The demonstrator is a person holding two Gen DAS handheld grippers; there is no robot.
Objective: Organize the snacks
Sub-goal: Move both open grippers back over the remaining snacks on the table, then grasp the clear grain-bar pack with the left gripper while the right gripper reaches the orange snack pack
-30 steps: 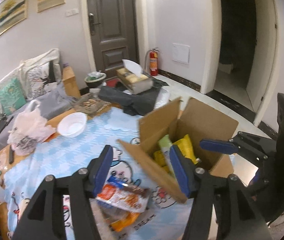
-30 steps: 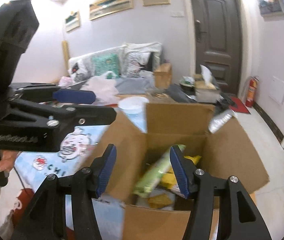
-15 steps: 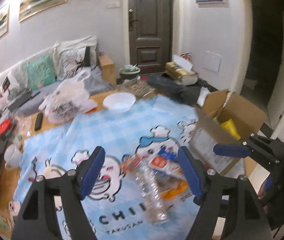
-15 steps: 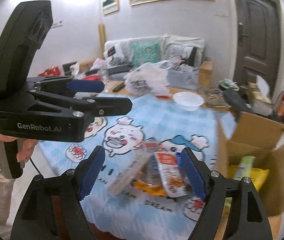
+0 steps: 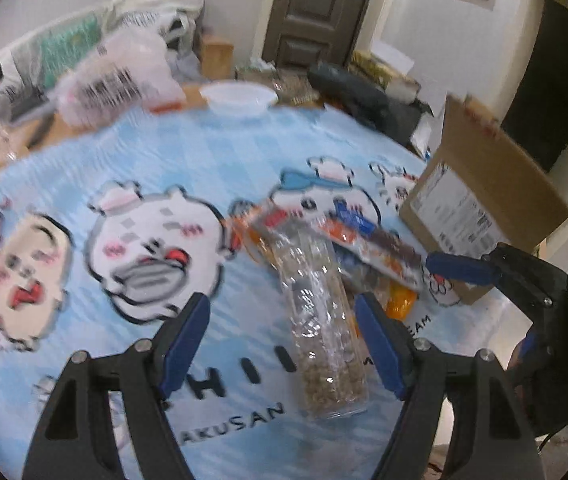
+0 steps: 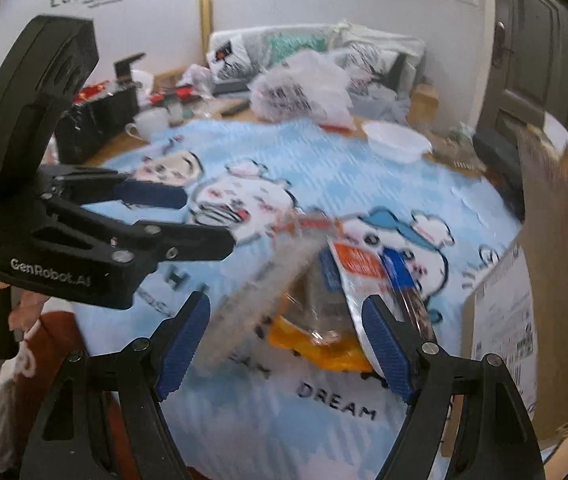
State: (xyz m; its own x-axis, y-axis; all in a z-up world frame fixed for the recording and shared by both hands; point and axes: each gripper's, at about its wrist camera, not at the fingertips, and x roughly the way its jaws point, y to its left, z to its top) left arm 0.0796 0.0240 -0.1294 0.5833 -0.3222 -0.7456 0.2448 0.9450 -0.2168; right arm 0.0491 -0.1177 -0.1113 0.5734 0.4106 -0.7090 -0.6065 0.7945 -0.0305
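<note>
The cloth over the worktop is pale blue and white check, printed with white cartoon faces with pink cheeks and red mouths, and dark lettering near its front edge. The long packet is clear, showing tan and brown pieces. The flat packet is white with an orange-red panel and a blue strip. The packet under them is orange-yellow. The cardboard box at the cloth's right edge is brown with a white printed label. The bowl near the far edge is white. The gripper fingers are black with blue pads.
</note>
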